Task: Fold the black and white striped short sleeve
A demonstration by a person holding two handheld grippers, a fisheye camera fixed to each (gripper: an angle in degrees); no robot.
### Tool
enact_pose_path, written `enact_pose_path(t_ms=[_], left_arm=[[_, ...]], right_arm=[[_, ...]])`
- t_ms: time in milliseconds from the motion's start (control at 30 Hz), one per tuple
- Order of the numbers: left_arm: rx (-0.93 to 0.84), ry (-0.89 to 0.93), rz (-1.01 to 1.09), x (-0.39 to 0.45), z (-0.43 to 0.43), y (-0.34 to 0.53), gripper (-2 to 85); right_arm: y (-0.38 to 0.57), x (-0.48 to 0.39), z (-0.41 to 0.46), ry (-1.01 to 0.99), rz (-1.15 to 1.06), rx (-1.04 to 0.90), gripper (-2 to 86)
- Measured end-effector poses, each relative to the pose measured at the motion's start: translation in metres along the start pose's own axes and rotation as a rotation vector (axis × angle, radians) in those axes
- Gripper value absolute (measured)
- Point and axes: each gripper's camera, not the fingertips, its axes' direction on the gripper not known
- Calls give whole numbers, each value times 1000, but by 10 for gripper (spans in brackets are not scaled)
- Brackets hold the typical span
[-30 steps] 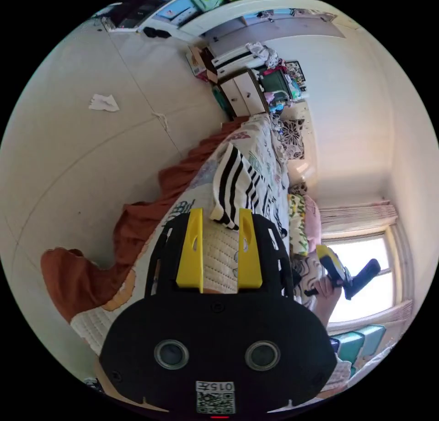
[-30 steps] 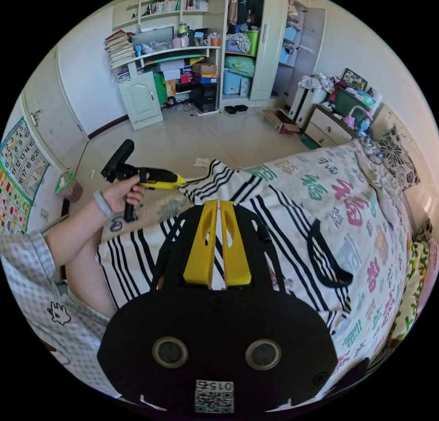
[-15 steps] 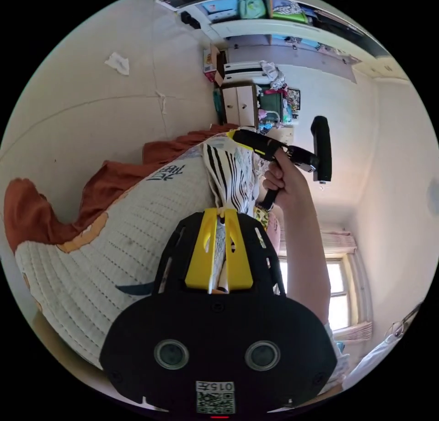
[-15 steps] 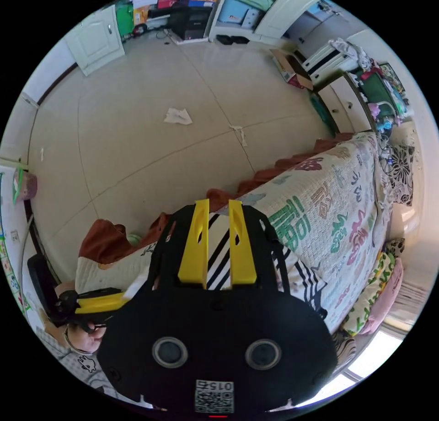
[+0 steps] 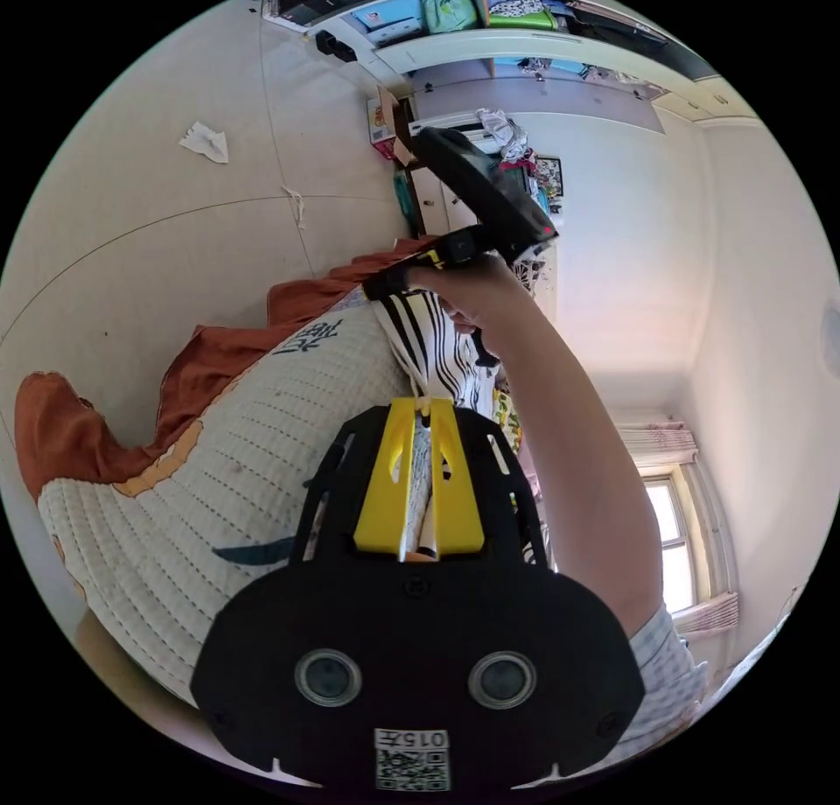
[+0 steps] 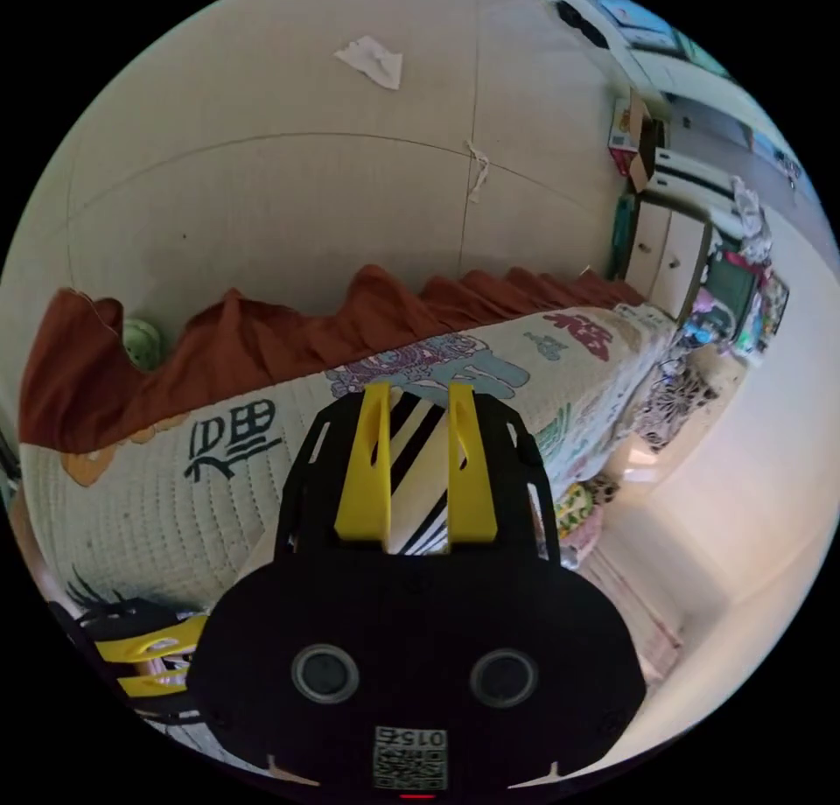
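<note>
- Since 0.5 s ago: right gripper (image 6: 416,402) has swung over w/ person's hand (image 5: 472,293) to shirt's far end near bed (image 6: 157,499) edge.
- Left gripper (image 5: 422,411): jaws pinching bunched striped shirt (image 5: 429,350).
- Right: jaws spread, stripes between, not clamped.
- Tip: keep edge taut, corners matched before lowering.
</note>
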Motion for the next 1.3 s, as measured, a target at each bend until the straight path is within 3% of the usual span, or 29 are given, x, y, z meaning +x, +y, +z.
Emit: enact_pose_path(t_ms=[167, 433, 733, 833, 1000, 1167, 1300], left_arm=[[4, 4, -4, 1, 2, 6, 5], [28, 10, 3, 6, 8, 24, 3], [78, -76, 356, 71, 27, 58, -5], [-41, -86, 569, 107, 56, 81, -4], [-273, -253, 941, 158, 127, 149, -2], [-453, -323, 1048, 170, 181, 187, 6], [-574, -271, 1098, 177, 202, 204, 35]], right_arm=[[-4, 0, 0, 81, -25, -21, 3], [55, 67, -19, -42, 192, 184, -10], [263, 175, 11, -393, 629, 559, -10], [342, 182, 49, -461, 756, 631, -11], [454, 165, 144, -658, 923, 645, -10], [506, 151, 206, -797, 948, 591, -9], [546, 149, 221, -735, 931, 535, 0]])
